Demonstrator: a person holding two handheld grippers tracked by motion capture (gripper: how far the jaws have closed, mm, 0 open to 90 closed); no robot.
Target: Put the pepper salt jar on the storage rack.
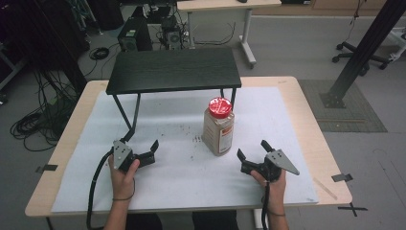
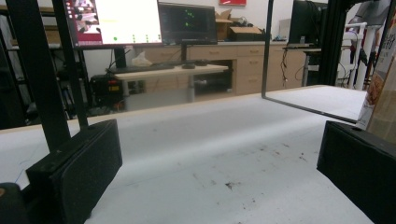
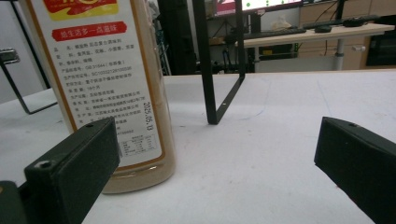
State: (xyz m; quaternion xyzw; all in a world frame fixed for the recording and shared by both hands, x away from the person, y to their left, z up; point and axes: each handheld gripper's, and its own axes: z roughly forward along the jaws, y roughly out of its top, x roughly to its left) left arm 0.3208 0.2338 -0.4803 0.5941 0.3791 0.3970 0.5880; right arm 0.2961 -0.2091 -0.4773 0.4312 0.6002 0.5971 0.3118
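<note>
A jar with a red lid stands upright on the white mat that covers the table, a little right of the middle and just in front of the near right leg of a small black shelf. The right gripper rests low on the mat just to the right of the jar and in front of it, its jaws spread wide and clamped on nothing; in the right gripper view the jar rises close behind the left jaw, pale powder showing at its base below a white printed label. The left gripper lies on the mat well to the left of the jar, jaws likewise wide apart and holding nothing. In the left gripper view the jar's edge stands just beyond the right jaw, and dark specks dot the mat between the jaws.
</note>
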